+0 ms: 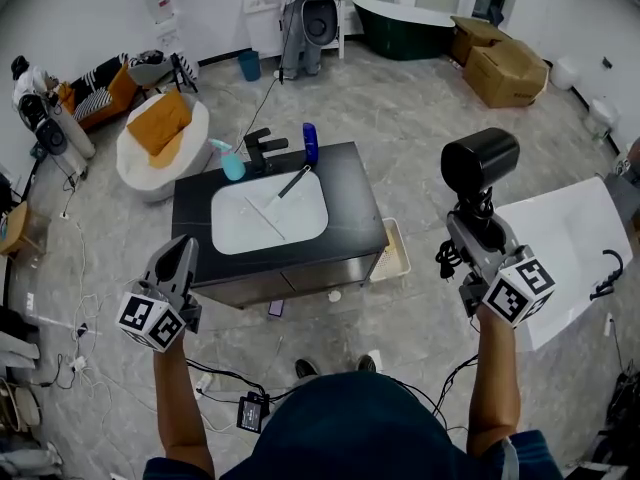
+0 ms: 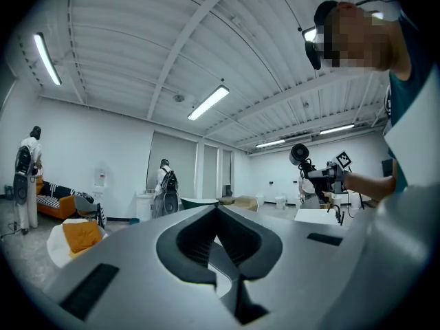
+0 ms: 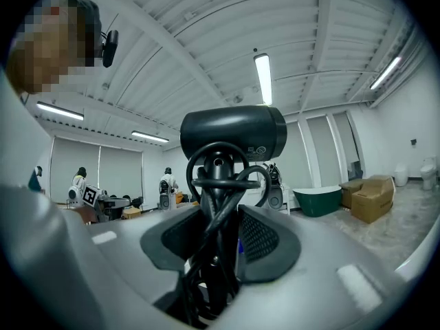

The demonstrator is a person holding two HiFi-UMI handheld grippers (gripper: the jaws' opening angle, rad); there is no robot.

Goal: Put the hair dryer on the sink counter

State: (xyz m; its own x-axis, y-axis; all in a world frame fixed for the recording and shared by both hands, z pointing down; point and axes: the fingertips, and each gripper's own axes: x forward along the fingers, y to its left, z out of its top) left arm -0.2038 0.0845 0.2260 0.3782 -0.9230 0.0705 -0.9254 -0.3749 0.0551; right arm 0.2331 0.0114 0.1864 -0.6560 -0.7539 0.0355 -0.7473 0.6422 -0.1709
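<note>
The head camera looks steeply down on the desk (image 1: 350, 183); cameras on the left hand-held gripper (image 2: 217, 208) and right hand-held gripper (image 3: 220, 215) sit close behind their jaws, tilted up; all share the far bathtub (image 1: 405, 16).

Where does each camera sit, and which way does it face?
Head view: on the person's head, facing steeply down at the sink counter; both forearms, the left gripper and the right gripper show.
Left gripper view: on the left gripper, facing across the room past its shut, empty jaws; the person's shirt at right.
Right gripper view: on the right gripper, tilted ceilingward at the clamped hair dryer; the person's upper body at left.
Shared: all three show the hair dryer.
</note>
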